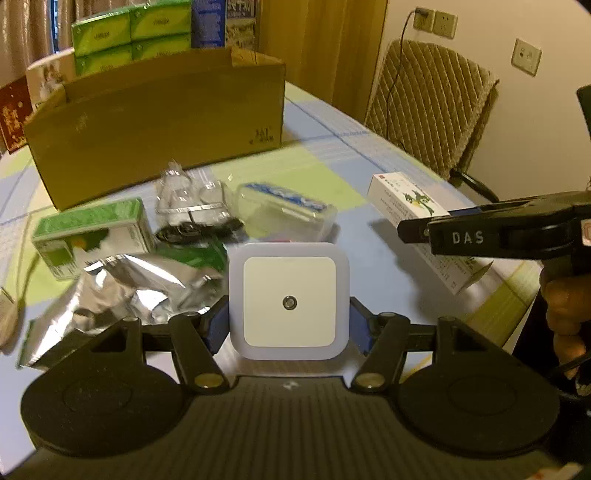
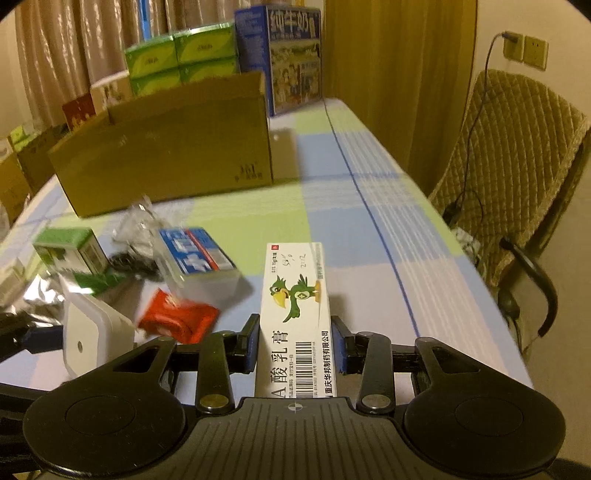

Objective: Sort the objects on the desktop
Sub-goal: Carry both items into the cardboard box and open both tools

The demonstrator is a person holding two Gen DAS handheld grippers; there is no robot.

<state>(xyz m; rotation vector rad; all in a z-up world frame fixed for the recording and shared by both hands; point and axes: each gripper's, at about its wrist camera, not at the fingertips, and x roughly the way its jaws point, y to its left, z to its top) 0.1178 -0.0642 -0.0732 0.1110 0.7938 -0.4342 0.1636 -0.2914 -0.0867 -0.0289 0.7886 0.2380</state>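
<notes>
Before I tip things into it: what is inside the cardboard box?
Its inside cannot be seen: the near wall of the cardboard box hides it in both views. Only green cartons show above the rim, whether inside or behind is unclear.

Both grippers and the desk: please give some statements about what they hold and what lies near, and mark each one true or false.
1. The left gripper holds a square white night light. True.
2. The right gripper is empty. False: its pads stand at both sides of a long white medicine box.
3. The cardboard box stands behind the loose items. True.
4. A red packet lies inside the cardboard box. False: it lies on the tablecloth.
</notes>
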